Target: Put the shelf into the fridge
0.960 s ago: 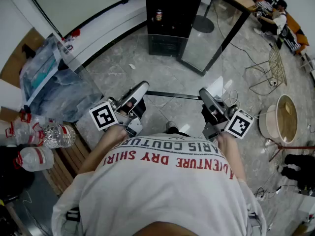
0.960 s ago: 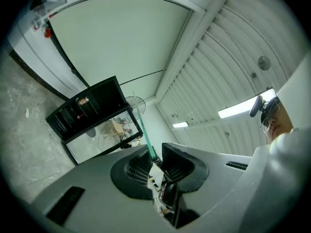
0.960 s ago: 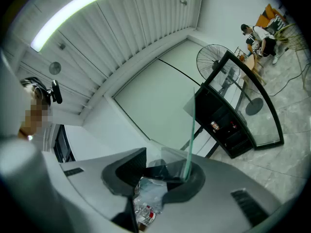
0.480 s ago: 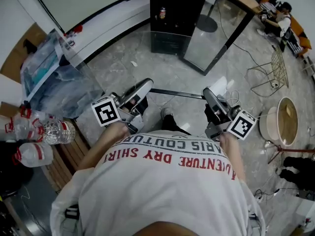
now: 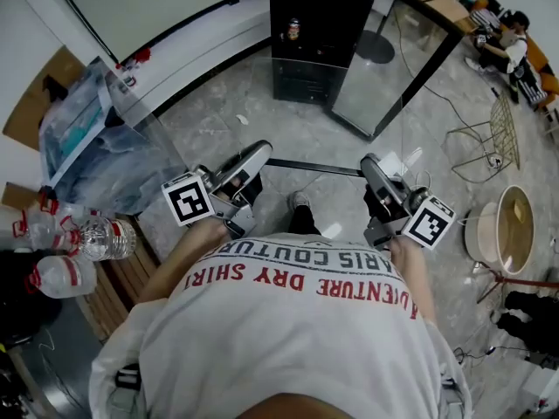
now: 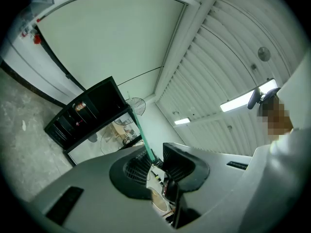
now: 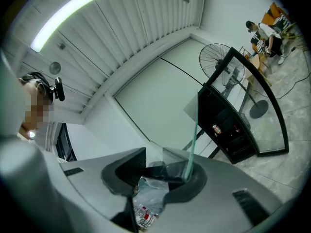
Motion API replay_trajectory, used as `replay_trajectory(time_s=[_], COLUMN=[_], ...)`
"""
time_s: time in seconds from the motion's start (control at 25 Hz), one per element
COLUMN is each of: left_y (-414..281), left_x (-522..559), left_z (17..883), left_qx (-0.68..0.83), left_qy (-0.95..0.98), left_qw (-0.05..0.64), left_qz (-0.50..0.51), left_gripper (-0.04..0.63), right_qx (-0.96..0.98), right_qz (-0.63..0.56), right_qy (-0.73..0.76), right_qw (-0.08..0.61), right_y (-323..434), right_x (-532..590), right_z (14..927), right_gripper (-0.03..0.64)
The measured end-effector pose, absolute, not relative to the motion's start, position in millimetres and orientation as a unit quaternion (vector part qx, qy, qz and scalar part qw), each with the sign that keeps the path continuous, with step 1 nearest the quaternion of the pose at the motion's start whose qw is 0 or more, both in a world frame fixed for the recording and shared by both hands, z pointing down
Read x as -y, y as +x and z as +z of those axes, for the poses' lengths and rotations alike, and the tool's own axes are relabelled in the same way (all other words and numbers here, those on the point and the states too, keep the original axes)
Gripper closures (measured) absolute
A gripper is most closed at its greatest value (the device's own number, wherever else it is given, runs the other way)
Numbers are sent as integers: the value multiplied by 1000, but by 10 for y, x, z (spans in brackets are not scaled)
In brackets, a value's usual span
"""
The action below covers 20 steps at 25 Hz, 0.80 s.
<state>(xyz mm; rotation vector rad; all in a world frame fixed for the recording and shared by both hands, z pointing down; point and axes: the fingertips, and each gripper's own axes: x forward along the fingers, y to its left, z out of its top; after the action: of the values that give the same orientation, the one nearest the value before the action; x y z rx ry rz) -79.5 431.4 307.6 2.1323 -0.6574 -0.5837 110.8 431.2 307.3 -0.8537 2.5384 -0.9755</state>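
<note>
Shelf [image 5: 314, 168] of clear glass with a dark front edge, carried off the floor between both tongs, one side edge in each. Left tongs [image 5: 255, 157] clamped on the left edge of the shelf. Seen from the left gripper view, the greenish glass edge [image 6: 141, 130] going down between the two dark pads of the left tongs [image 6: 156, 166]. Jaws just now opening a little, with the glass between them and touching the pads. Right tongs [image 5: 370, 168] clamped on the right edge. In the right gripper view, the pane [image 7: 193, 130] standing up from between the pads of the right tongs [image 7: 163, 171].

Black fridge [image 5: 314, 7] ahead of both tongs and well apart from the shelf, its glass door [image 5: 393, 59] swung open, ahead of the right tongs. Small can [image 5: 293, 30] inside the fridge on an upper level. Water bottles [image 5: 96, 238] outward of the left tongs, beside the person's arm. Round tub [image 5: 511, 225] outward of the right tongs, on the floor.
</note>
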Motion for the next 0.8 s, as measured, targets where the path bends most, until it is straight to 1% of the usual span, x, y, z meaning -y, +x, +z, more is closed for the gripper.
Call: replay_trajectory(time_s=[0.8], left_y=[-602], left_x=[-2302], left_z=[3247], left_qx=[312], left_qy=[822], left_qw=[426], left_qz=[-214], left_gripper=[500], right_qx=[-873], right_qz=[-389], right_qy=[-263], right_qw=[132], right_y=[1295], right_x=[-2155], right_z=[3316], right_gripper=[508])
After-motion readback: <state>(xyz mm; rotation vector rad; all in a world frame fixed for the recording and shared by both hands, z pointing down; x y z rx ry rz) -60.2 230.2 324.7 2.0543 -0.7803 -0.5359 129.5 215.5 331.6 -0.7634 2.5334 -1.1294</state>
